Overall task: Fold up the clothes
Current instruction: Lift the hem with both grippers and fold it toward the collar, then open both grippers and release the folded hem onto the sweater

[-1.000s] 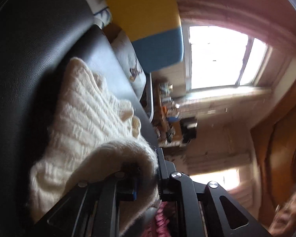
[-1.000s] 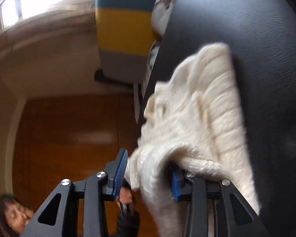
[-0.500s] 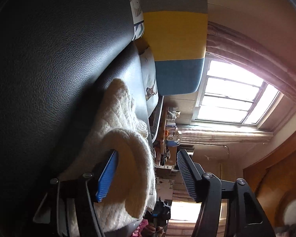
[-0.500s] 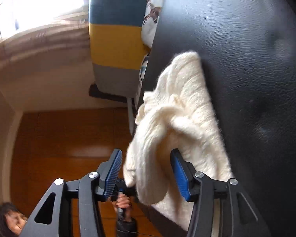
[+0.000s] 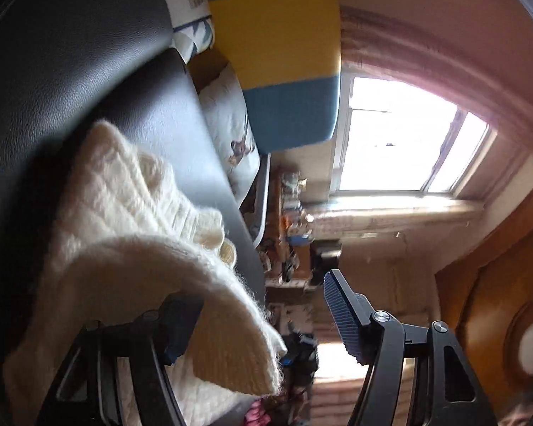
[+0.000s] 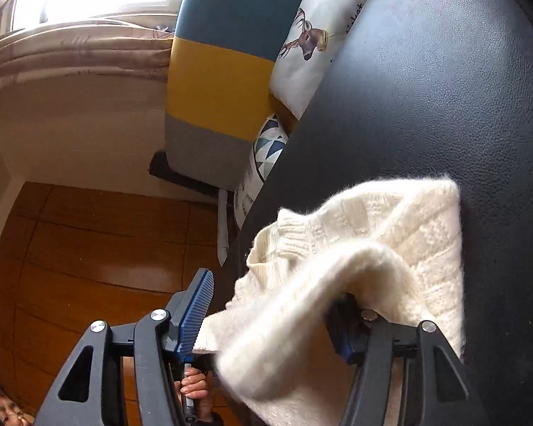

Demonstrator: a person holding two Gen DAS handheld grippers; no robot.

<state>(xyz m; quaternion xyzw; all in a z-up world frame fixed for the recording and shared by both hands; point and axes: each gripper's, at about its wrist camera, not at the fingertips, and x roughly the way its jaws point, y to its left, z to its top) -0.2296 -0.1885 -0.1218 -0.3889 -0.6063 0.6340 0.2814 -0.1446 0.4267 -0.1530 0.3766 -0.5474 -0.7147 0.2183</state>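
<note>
A cream knitted sweater lies partly folded on a black leather seat. My left gripper is open. A thick fold of the sweater drapes over its left finger, and its right finger hangs free beyond the seat edge. From the right wrist view the same sweater rests on the seat. My right gripper is open, with a rolled fold lying loose between its fingers. The fold hides the right finger's pad.
Printed cushions and a blue, yellow and grey striped chair back stand beyond the seat. A bright window and a cluttered shelf are farther off. A hand holds a handle below, over the wooden floor.
Both grippers held the sweater's fold a second ago and have since opened. The fold has dropped and now drapes loosely over the fingers.
</note>
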